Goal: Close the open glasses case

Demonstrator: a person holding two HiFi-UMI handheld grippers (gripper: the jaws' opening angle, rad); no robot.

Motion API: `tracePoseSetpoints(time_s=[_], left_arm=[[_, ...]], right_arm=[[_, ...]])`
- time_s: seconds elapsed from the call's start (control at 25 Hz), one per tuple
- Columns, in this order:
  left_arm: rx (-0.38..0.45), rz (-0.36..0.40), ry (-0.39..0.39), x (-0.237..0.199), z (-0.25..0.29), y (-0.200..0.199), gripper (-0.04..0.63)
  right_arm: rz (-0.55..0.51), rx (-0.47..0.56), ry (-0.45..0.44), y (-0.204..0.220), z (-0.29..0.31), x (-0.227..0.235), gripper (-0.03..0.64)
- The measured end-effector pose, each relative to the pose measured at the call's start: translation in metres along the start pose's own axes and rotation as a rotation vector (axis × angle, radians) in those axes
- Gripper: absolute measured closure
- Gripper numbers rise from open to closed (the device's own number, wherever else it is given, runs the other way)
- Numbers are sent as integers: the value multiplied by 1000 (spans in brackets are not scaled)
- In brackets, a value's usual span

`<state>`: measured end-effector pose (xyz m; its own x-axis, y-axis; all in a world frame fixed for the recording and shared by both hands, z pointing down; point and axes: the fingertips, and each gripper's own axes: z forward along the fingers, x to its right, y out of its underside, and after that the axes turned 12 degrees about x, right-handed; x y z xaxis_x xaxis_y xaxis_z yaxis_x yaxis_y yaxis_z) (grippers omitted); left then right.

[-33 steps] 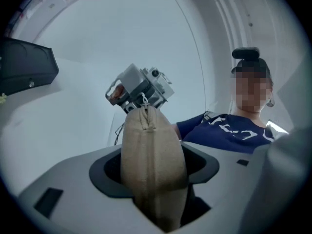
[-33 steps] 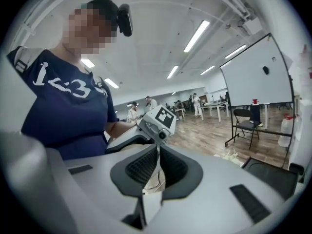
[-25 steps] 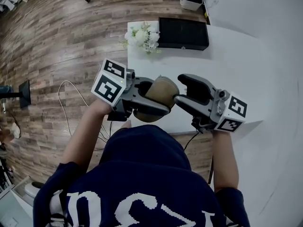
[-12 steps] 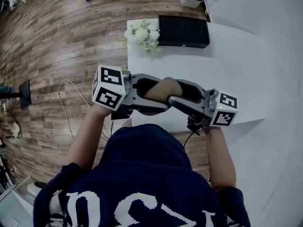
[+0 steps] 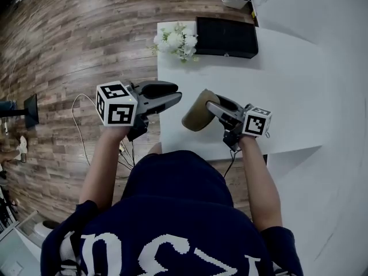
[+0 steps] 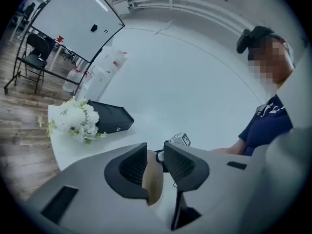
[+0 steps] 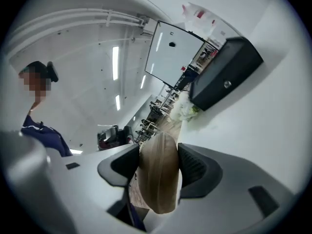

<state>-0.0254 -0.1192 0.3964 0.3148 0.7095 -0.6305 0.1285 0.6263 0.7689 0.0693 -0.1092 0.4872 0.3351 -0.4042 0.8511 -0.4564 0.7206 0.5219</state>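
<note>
My right tool (image 5: 213,105) clamps the tan glasses case (image 5: 197,112) across its middle, the shell shut, holding it over the near part of the white table (image 5: 287,85). My left tool (image 5: 172,94) sits well apart to the left. Its jaws have just been narrowing on nothing, and a slim gap remains.

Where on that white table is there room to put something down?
The widest bare stretch is the right of the table, from the black box to the near edge. The strip between the flowers and the glasses case is also free. The near left is crowded: the right gripper holds the case.
</note>
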Motion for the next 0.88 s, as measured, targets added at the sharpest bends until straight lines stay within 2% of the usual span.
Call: tracePoseSetpoints(time_s=[0.12,0.24,0.36,0.44,0.52,0.64,0.68,0.8,0.88], left_arm=[[-26,6,-85,-13,0,17,523],[17,0,-111,-17,-1,19,558],[80,10,-127,-18,-2,14,578],[85,30,-128,-16,-1,13,578],[71,69,-132,-14,-1,12,580],[89,101,-141,-10,-1,3,580],[105,103,-146,-8,-2,0,580],[178,130,-176,-2,-9,-17,580],[249,156,-192,4,-17,-35,580]], right_arm=[[45,2,37,10,12,31,374],[64,41,52,4,22,48,374],[-49,-4,146,4,23,71,374],[-136,-70,200,11,21,82,380],[-180,-89,220,11,19,83,380],[-269,-13,241,-9,11,68,388],[-322,27,248,-19,5,59,417],[-515,188,281,-58,-16,21,564],[-634,302,317,-87,-31,-9,588]])
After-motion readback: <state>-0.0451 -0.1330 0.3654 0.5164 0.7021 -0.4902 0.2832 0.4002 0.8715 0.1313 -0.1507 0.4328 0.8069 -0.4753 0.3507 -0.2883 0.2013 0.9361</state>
